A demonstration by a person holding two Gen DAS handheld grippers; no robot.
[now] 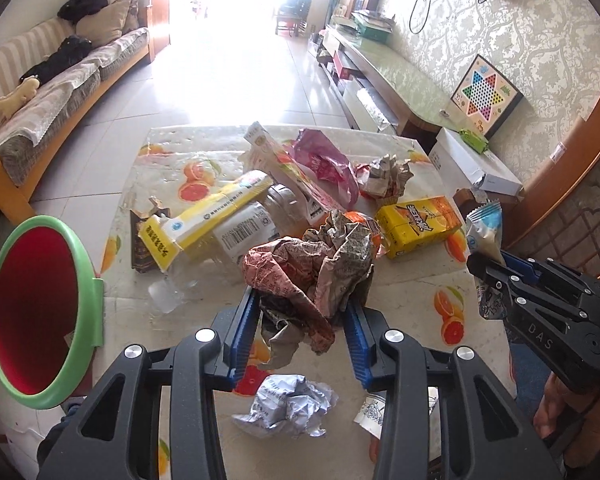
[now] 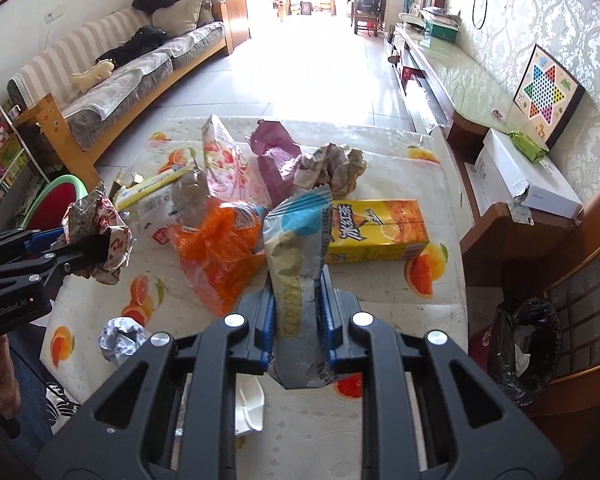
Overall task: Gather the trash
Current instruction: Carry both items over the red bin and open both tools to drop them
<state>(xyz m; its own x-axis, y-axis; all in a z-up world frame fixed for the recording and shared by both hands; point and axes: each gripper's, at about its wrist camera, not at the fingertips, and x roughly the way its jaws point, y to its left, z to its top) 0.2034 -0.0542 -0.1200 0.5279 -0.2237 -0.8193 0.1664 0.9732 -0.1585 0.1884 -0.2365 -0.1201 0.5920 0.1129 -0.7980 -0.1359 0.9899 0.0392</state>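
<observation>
Sunlight pours down a long tiled room, so bright that the far end turns white. At the upper left of both views sits a striped sofa [image 2: 112,64] with soft cushions. Along the right wall runs a low cabinet [image 1: 384,68] with a shiny green top, and a square star-game board [image 1: 485,94] leans there.

Lower down stands a table [image 2: 380,304] with a shiny plastic cloth printed with orange slices. Trash is piled on it: a yellow drink carton [image 2: 376,230] shaped like a brick, a crinkly orange plastic bag [image 2: 216,256], a thin pink bag [image 1: 326,160], a long yellow and white box [image 1: 208,220], and a small silver foil ball [image 1: 288,404] near the bottom of the left view.

The left gripper [image 1: 300,312] has its blue ribbed fingers [image 1: 242,332] squeezed on a crumpled newspaper wad [image 1: 304,268], pinkish and grey, full of folds, in the middle of its view. The right gripper [image 2: 296,320] is pinched tight on a snack wrapper [image 2: 296,256], a flat blue and grey packet with a zigzag top edge, standing upright in the middle of its view.

At the left edge of the left view is a round bin [image 1: 32,312], red inside with a smooth green rim. At the lower right of the right view sits a second bin with a black bag [image 2: 528,344].
</observation>
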